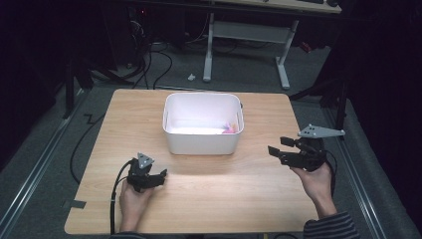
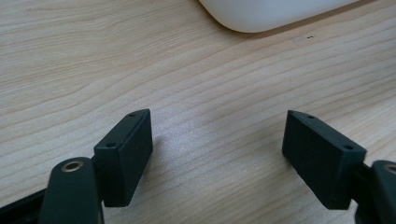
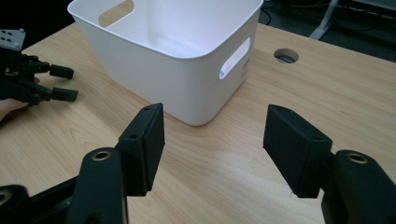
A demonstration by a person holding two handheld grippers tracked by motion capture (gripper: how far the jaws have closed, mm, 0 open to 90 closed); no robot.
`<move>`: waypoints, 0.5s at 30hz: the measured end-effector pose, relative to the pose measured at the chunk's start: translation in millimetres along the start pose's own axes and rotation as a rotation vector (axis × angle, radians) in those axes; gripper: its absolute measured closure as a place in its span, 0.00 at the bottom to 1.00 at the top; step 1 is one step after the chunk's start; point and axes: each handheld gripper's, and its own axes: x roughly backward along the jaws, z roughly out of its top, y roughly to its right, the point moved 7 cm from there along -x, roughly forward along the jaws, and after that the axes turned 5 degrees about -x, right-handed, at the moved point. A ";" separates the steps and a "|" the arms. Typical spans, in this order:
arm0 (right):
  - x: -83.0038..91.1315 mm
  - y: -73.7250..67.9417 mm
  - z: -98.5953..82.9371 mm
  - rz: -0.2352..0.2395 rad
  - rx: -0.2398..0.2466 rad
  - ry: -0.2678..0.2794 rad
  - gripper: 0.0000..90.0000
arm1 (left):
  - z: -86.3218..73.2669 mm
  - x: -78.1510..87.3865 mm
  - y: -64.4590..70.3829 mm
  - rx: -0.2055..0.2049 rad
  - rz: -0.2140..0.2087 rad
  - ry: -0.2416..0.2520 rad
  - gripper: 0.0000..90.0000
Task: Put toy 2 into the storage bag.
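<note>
A white plastic bin [image 1: 203, 139] stands in the middle of the wooden table [image 1: 249, 184], with a small pink and yellow thing [image 1: 229, 129] inside at its right end. My left gripper [image 1: 160, 177] rests low at the front left, open and empty, jaws pointing right toward the bin's near corner [image 2: 261, 14]. My right gripper [image 1: 276, 147] is held at the right side of the table, open and empty, aimed at the bin [image 3: 187, 60]. In the right gripper view the left gripper [image 3: 63, 84] shows at the far left, beyond the bin.
The bin has slot handles [image 3: 233, 60] in its short walls. A round cable hole [image 3: 286, 56] pierces the tabletop behind the bin. Beyond the table, on the floor, are a white desk frame [image 1: 246, 35] and loose cables [image 1: 149, 64].
</note>
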 end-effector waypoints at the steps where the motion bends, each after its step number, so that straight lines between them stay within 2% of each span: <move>1: 0.7 1.0 -1.9 -0.001 0.000 0.000 0.43 | 0.0 0.0 0.0 0.000 0.000 0.000 0.27; 6: 5.8 3.1 -12.7 -0.005 -0.030 0.016 0.43 | 0.0 0.0 0.0 0.000 0.000 0.000 0.27; 15: 4.6 3.1 -29.8 -0.013 -0.045 0.046 0.44 | 0.0 0.0 0.0 0.000 0.000 0.000 0.27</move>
